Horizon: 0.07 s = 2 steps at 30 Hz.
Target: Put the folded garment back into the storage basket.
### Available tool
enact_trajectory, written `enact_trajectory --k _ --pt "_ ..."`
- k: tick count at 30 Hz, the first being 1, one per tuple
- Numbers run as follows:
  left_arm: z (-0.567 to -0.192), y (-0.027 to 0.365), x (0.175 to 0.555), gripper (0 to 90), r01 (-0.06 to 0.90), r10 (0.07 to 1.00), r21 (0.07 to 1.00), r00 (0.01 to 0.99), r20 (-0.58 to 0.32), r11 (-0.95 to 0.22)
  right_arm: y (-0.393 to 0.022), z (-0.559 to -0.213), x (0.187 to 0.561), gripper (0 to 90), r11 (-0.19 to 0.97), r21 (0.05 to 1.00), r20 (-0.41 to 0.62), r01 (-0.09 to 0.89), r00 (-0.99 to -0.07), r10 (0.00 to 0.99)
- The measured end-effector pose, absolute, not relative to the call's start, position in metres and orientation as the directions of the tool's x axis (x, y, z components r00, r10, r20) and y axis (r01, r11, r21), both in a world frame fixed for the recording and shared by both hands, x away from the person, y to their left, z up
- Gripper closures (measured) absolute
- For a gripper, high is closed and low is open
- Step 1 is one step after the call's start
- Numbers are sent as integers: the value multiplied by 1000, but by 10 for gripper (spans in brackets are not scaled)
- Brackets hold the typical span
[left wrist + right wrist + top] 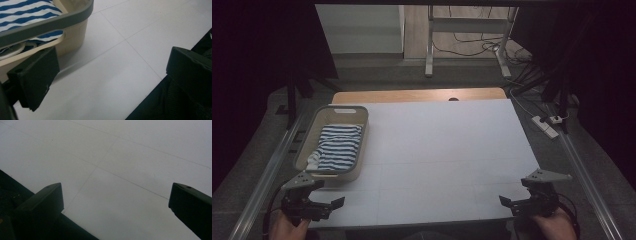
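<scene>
A beige basket with a grey rim (pixel 363 131) stands on the left of the white table (pixel 447 150). A folded blue-and-white striped cloth (pixel 337 145) lies inside it. My left gripper (pixel 329 195) hovers open at the table's front left corner, just in front of the basket and holding nothing. In the left gripper view the basket rim (pixel 50 23) and the striped cloth (pixel 25 10) sit close above the left jaw, and the left gripper (pixel 112 75) spans bare table. My right gripper (pixel 513 191) stands open at the front right corner. In its own view the right gripper (pixel 116 202) is over bare table.
A wooden strip (pixel 419 95) runs along the table's far edge. A power strip (pixel 546 126) and cables lie on the floor at the right. Metal rails (pixel 267 170) flank the table. A desk frame (pixel 429 45) stands farther back.
</scene>
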<state>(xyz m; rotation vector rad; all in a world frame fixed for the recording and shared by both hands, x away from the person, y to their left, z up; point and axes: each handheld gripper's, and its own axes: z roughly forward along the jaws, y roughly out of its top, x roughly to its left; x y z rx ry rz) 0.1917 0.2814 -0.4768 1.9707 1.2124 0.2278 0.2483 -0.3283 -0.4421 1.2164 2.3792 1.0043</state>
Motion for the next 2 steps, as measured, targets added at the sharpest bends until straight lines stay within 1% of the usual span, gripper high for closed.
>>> enact_trajectory --k 2 --pt "-477 281 193 0 676 816 702 524 -244 -224 -328 -443 249 0 406 692 55 598 -604 795"
